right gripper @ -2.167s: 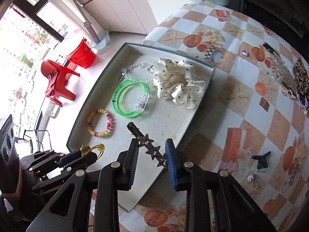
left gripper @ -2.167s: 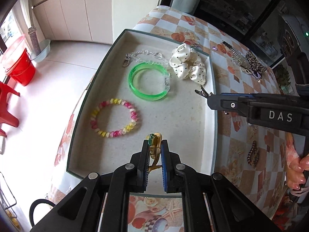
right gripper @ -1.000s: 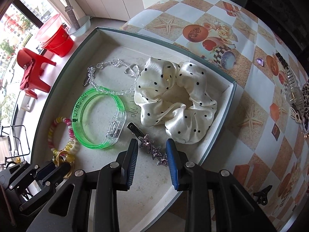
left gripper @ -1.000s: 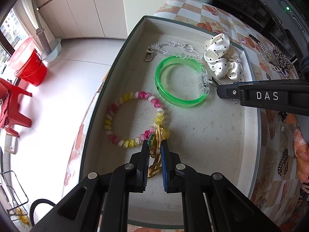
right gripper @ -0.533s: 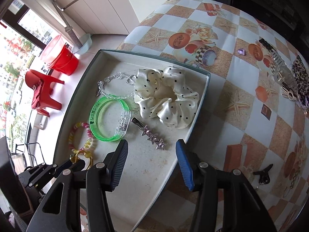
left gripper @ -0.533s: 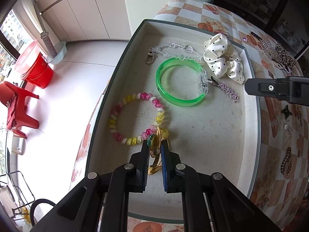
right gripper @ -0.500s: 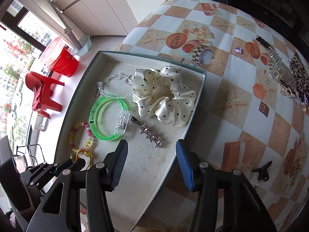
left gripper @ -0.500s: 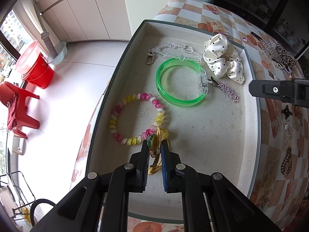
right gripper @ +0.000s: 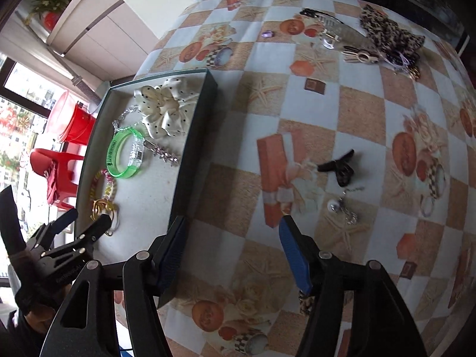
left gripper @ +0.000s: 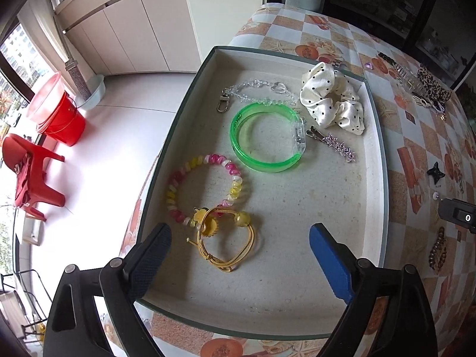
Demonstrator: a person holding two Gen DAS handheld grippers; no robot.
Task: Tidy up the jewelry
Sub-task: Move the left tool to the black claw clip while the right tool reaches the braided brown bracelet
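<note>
My left gripper (left gripper: 239,248) had just sprung its jaws wide, and the yellow elastic cord bracelet with yellow beads and a sunflower charm (left gripper: 226,236) that it had been pinching now lay free on the floor of the shallow grey-rimmed cardboard tray (left gripper: 383,196), near the tray's near edge and touching the pink, yellow and white spiral bead bracelet (left gripper: 205,189). Nothing was between the pads; I judged that piece delivered.

My right gripper (right gripper: 232,255) had also been opening, and it held nothing. It had left the star-studded silver hair clip (left gripper: 333,144) lying in the tray, between the translucent green plastic bangle (left gripper: 267,139) and the tray's right edge, just below the cream polka-dot satin scrunchie (left gripper: 333,102). It now hung over the checked shell-print tablecloth (right gripper: 342,136), beyond the tray's right edge.

A clear bead chain with a metal clasp (left gripper: 253,93) lay along the tray's far edge.

Still loose on the table were a small black claw clip (right gripper: 339,168), a pearl-and-chain piece (right gripper: 342,208) just beside it, and a heap of clips by a leopard-print scrunchie (right gripper: 386,34) at the far edge. I reckoned the black clip or the pearl piece was my right gripper's next pick.
</note>
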